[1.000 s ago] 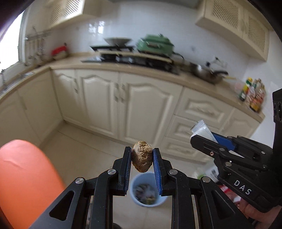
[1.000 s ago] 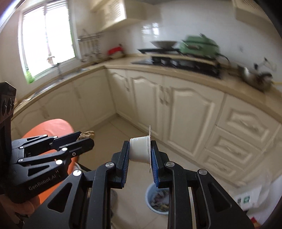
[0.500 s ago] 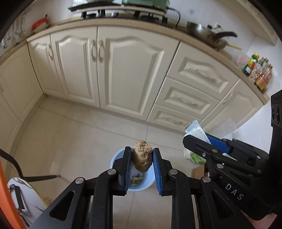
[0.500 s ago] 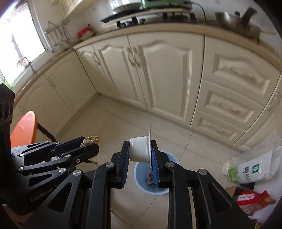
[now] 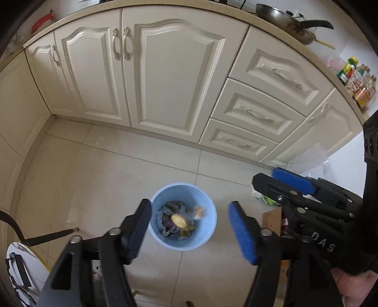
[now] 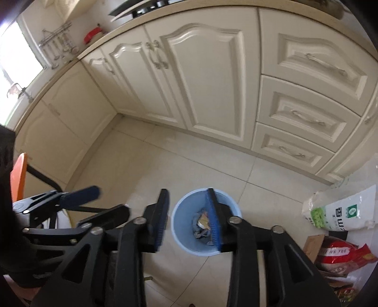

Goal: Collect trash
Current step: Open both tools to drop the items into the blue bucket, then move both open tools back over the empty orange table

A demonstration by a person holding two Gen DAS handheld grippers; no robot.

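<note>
A light blue trash bin (image 5: pixel 211 213) stands on the tiled floor and holds several bits of trash; it also shows in the right wrist view (image 6: pixel 179 226). A brown lump (image 5: pixel 178 220) lies in the bin. My left gripper (image 5: pixel 189 223) is open and empty, high above the bin. My right gripper (image 6: pixel 189 207) is open and empty, also above the bin. The right gripper shows at the right of the left wrist view (image 5: pixel 283 179). The left gripper shows at the left of the right wrist view (image 6: pixel 94 203). The white cup is not clearly visible.
Cream cabinets (image 5: pixel 170 70) and drawers (image 5: pixel 257 115) line the far side of the floor. A white rice bag (image 6: pixel 342 210) and a red bag (image 6: pixel 340 252) lie at the right. An orange chair (image 6: pixel 17 174) stands at the left. A frying pan (image 5: pixel 288 21) sits on the counter.
Both grippers have opened above the bin. The brown lump left the left gripper and the white cup left the right gripper. Both views tilted further down toward the floor.
</note>
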